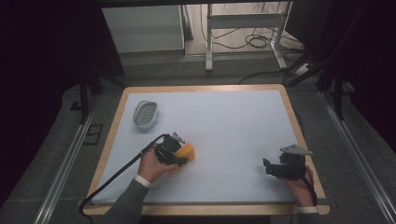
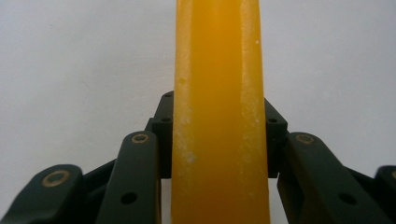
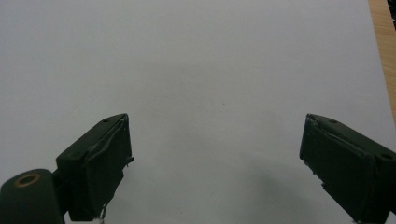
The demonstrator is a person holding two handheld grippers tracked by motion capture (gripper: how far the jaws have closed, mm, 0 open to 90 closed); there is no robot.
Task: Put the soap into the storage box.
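An orange-yellow bar point(image 1: 187, 150) rests on the white sheet point(image 1: 229, 121) at the table's front left. My left gripper point(image 1: 181, 157) is shut on it, the hand coming in from the near edge. In the left gripper view the bar point(image 2: 219, 84) stands upright between the two black jaws, both pads pressed against its sides, with my left gripper point(image 2: 219, 114) centred on it. At the front right my right gripper point(image 1: 267, 167) lies low over the sheet, pointing left. In the right gripper view its jaws point(image 3: 215, 154) stand wide apart with only bare white sheet between them.
A pale oval dish with a ribbed inside point(image 1: 145, 113) sits at the back left of the sheet. The table's wooden rim point(image 1: 299, 130) frames the sheet. A cable point(image 1: 116, 172) trails from the left gripper off the front-left corner. White table legs and cables stand beyond on the floor.
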